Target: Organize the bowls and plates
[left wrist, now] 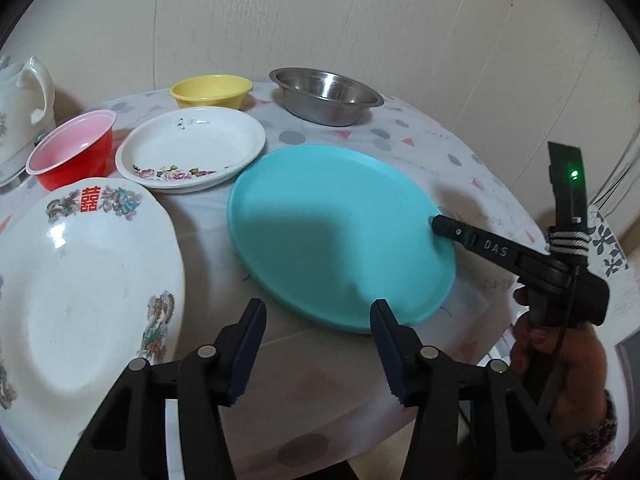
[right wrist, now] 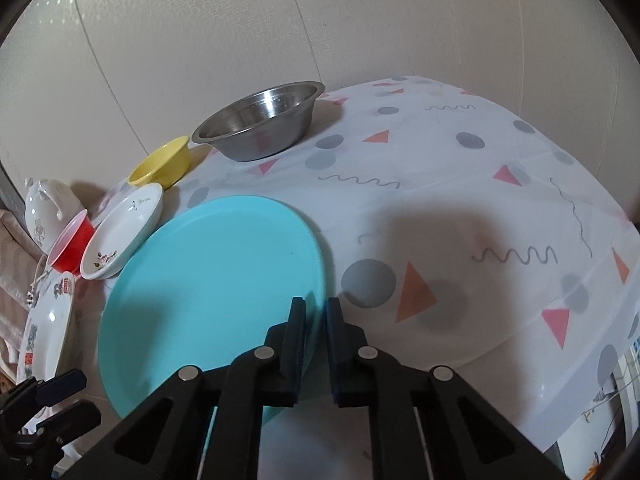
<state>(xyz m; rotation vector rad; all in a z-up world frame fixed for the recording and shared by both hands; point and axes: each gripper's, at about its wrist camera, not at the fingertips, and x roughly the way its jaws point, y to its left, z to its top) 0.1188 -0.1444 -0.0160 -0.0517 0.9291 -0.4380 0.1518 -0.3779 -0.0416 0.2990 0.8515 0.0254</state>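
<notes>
A large teal plate (left wrist: 336,232) lies flat in the middle of the table; it also shows in the right wrist view (right wrist: 212,288). My right gripper (right wrist: 316,312) is shut on the plate's right rim, seen from the side in the left wrist view (left wrist: 434,222). My left gripper (left wrist: 318,316) is open and empty, just in front of the plate's near edge. A big white dragon plate (left wrist: 80,284) lies at the left. Behind stand a white floral dish (left wrist: 192,148), a red bowl (left wrist: 72,152), a yellow bowl (left wrist: 210,90) and a steel bowl (left wrist: 326,96).
A white kettle (left wrist: 24,108) stands at the far left by the wall. The patterned tablecloth (right wrist: 460,200) spreads right of the teal plate. The table's front edge (left wrist: 320,420) is close below my left gripper.
</notes>
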